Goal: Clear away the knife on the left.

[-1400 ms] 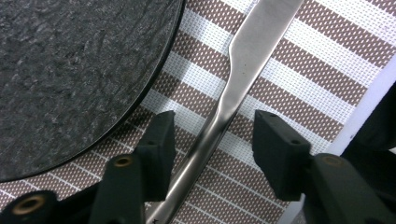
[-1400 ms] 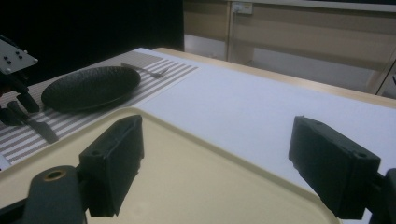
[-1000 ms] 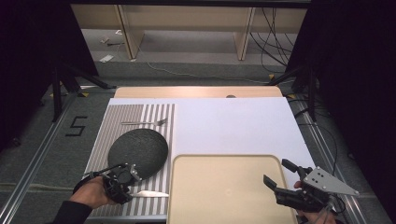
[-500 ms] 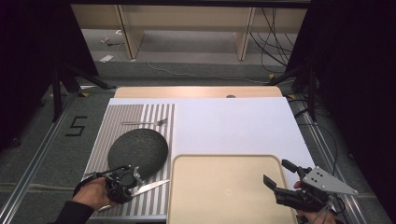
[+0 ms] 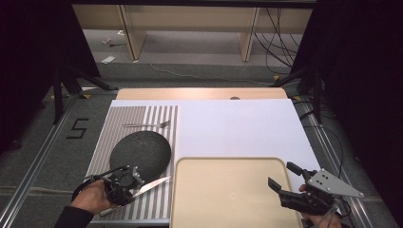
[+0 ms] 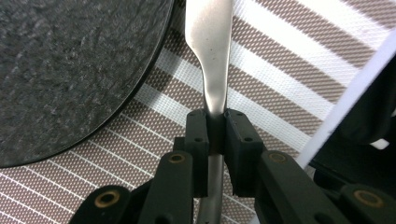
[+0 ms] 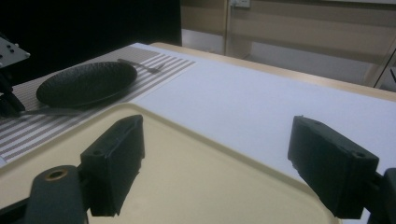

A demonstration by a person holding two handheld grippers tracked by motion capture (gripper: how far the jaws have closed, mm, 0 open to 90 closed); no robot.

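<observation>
My left gripper [image 5: 124,186] is shut on a table knife [image 5: 151,185] by its handle, low over the striped placemat [image 5: 157,118]. In the left gripper view the knife [image 6: 208,28] runs straight out from between the shut jaws of the left gripper [image 6: 217,135], beside the dark round plate [image 6: 70,70]. That plate [image 5: 140,151] lies on the placemat just beyond the gripper. A fork [image 5: 147,125] lies farther back on the placemat. My right gripper [image 5: 284,175] is open at the right edge of the beige tray [image 5: 228,190]; between the jaws of the right gripper [image 7: 215,158] there is nothing.
A white sheet [image 5: 237,128] covers the table's middle and right. The beige tray [image 7: 196,186] takes up the near centre. Beyond the table's far wooden edge [image 5: 199,93] are floor, cables and table legs. A floor marking "5" [image 5: 77,128] lies at the left.
The left gripper has lifted the knife off the placemat and swung its blade up towards the tray. The right gripper has stayed put.
</observation>
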